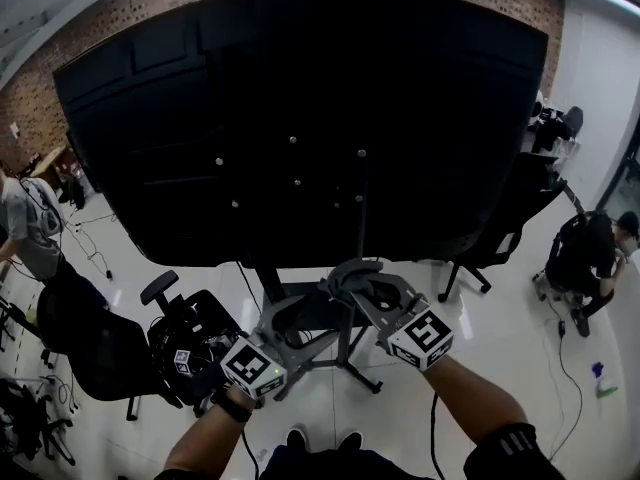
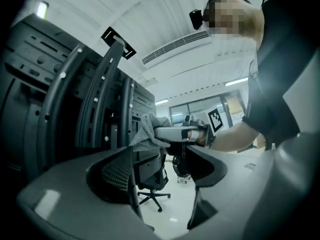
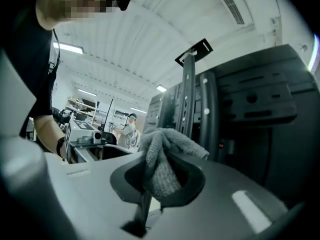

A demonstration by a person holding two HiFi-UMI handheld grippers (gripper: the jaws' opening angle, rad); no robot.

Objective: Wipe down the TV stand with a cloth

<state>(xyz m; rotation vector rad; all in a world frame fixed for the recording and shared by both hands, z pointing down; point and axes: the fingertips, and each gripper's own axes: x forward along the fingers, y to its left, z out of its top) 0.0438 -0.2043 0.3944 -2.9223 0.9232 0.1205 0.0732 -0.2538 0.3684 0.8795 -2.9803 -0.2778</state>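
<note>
Your right claw [image 3: 160, 179] is clamping down on a bunched grey terry cloth [image 3: 161, 159], which is filling the gap between the jaws and spilling out past the tips in a soft knot. Judging by how it is folding, it is light, limp and slightly grippy. It is probably going to drag across a surface rather than slide, and a loose corner is likely to pull free. Taking it by the thick middle of the bunch, as you are doing, is looking like the safer hold.

Your left claw [image 2: 167, 173] is hanging just beside the right one and pointing toward it. Its jaws are standing apart with nothing between them.

Just ahead of the cloth, the dark metal upright rails of the TV stand [image 3: 189, 99] are rising close to the knot; I cannot tell whether the two are touching. Behind the rails, the big black flat TV panel [image 1: 300, 118] is looming above both claws. Well beyond the open left jaws, a black swivel office chair [image 2: 151, 176] is standing on the pale floor.
</note>
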